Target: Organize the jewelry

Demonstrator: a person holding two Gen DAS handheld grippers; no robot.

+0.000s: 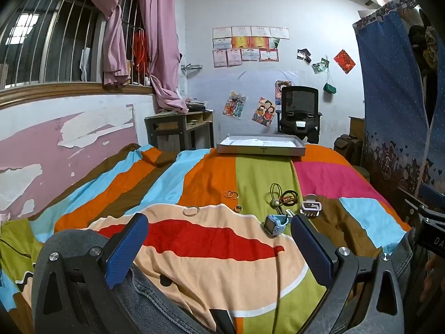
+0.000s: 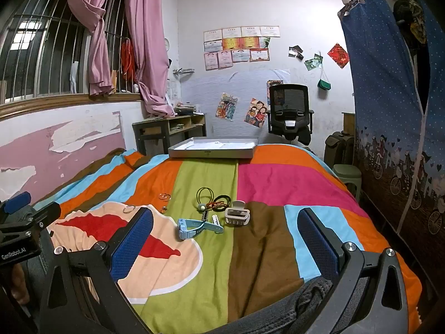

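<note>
Striped bedspread (image 2: 264, 183) holds all jewelry loose: blue watch (image 2: 192, 226), hair clip (image 2: 237, 213), hair ties (image 2: 214, 197), rings (image 1: 230, 194). Grey box (image 2: 214, 150) sits empty-looking at far edge. My left gripper (image 1: 219, 250) and right gripper (image 2: 225, 247) both spread, holding nothing. Judging nothing sorted yet; next, reach forward, pinch watch. Only right view shows green stool (image 2: 347, 174).

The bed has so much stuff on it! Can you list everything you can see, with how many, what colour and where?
watch: one, light blue, near middle of the bed
hair claw clip: one, pale grey, right of the watch
hair ties: a small tangle, dark and orange, behind the watch
rings: four, two joined gold and two silvery, left of the ties
tray box: one, grey, far end of the bed
bedspread: one, many-coloured
office chair: one, black, beyond the bed
left gripper: blue pads, open
right gripper: blue pads, open
</note>
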